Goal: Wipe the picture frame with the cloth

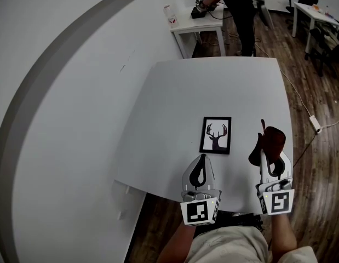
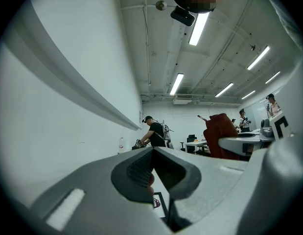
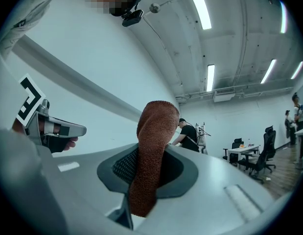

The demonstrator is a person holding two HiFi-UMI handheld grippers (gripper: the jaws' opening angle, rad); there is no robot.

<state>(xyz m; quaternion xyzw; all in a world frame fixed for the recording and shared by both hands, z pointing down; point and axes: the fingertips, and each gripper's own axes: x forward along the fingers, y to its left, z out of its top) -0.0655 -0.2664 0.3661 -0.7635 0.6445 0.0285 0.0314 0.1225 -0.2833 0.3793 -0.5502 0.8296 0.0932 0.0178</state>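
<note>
A black-framed picture of a deer head (image 1: 216,135) lies flat on the white table (image 1: 169,114), near its front edge. My left gripper (image 1: 201,159) hovers just in front of the frame, shut with nothing between its jaws; in the left gripper view (image 2: 156,176) a sliver of the frame (image 2: 157,202) shows below the jaws. My right gripper (image 1: 269,153) is held to the right of the frame, shut on a reddish-brown cloth (image 1: 271,141). The cloth (image 3: 152,151) sticks up out of the jaws and hangs below them in the right gripper view. The cloth (image 2: 221,135) also shows in the left gripper view.
A white wall with a grey band runs along the table's left side. Behind the table stands a small white desk (image 1: 201,25) with a person (image 1: 239,4) at it. A power strip (image 1: 315,124) and cable lie on the wood floor at right.
</note>
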